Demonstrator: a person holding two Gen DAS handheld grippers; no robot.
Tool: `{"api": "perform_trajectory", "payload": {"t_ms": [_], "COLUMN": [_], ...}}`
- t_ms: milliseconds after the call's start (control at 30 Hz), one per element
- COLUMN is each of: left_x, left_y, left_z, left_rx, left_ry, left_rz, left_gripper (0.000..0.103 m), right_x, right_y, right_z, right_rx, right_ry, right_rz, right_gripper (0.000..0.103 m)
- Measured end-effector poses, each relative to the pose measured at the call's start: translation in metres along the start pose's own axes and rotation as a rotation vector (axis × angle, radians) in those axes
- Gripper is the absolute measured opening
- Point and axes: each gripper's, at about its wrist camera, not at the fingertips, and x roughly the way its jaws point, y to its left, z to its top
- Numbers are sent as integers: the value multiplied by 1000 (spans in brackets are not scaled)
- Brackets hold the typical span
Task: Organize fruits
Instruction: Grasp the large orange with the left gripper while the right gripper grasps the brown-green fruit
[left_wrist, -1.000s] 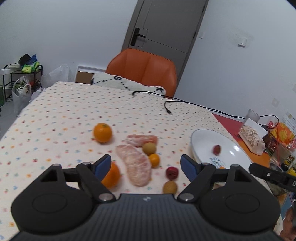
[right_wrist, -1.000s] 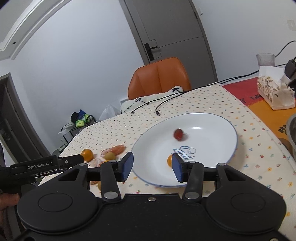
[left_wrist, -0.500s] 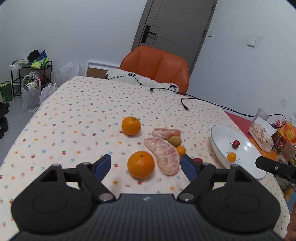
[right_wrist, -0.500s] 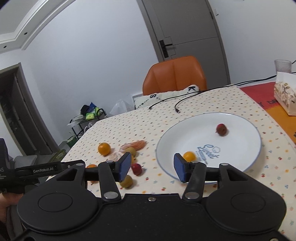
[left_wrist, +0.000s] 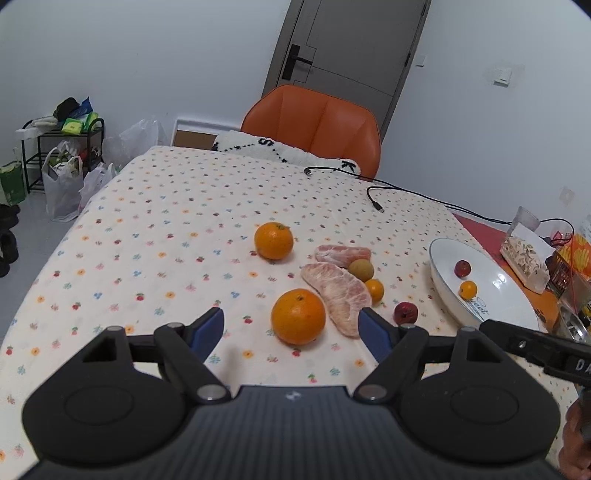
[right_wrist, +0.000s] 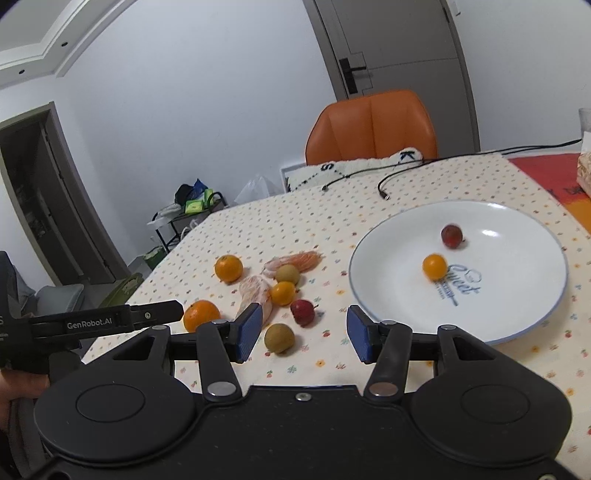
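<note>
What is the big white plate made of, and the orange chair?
The plate looks like glazed ceramic: glossy white with bright light reflections, a thin blue rim and printed blue lettering. The chair looks like smooth leather or faux leather, with padded panels and a soft sheen; which one cannot be told.

In the left wrist view, the left gripper's right finger hides the near end of the pomelo segment. At three o'clock in the right wrist view, a glass and a patterned pack, perhaps tissues, are cut off by the edge.
</note>
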Motion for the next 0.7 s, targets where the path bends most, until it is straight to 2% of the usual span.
{"api": "perform_trajectory", "payload": {"t_ms": [200, 500, 700], "left_x": [3, 27, 38], "left_y": [8, 9, 6], "left_z": [1, 4, 2], "left_rx": [-10, -6, -9], "left_ry": [0, 35, 50], "left_rz": [3, -4, -23], "left_gripper": [77, 70, 59], "right_x": [17, 48, 63], "right_y": [10, 22, 19], "right_z": [-6, -11, -12], "right_rx": [-13, -43, -33], "right_ry": [42, 100, 131], "right_rz": [12, 20, 27], "right_gripper": [51, 51, 50]}}
